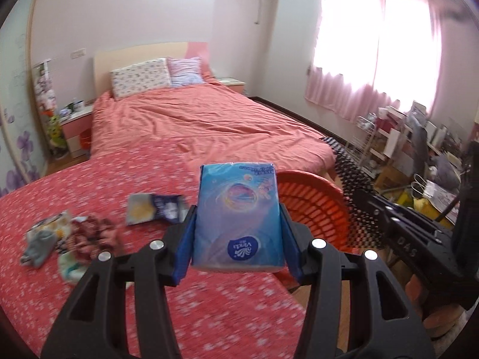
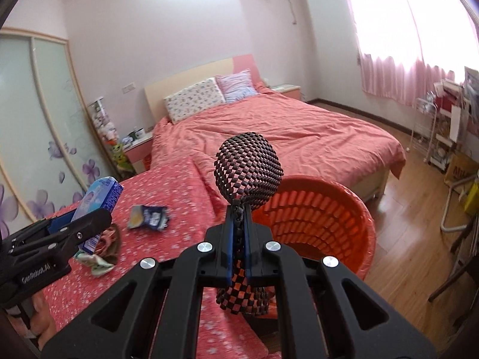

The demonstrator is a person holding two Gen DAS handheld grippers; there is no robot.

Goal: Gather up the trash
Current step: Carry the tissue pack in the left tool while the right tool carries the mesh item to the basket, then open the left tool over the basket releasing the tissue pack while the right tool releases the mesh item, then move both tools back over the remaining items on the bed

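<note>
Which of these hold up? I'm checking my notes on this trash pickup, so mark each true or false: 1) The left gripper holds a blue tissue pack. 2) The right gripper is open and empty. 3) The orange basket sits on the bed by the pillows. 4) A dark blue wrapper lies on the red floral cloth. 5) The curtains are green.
1) True: the left gripper is shut on the blue tissue pack.
2) False: the right gripper is shut on a black checkered mesh piece.
3) False: the orange basket stands beside the red floral cloth, far from the pillows.
4) True: the dark blue wrapper lies there.
5) False: the curtains are pink.
</note>
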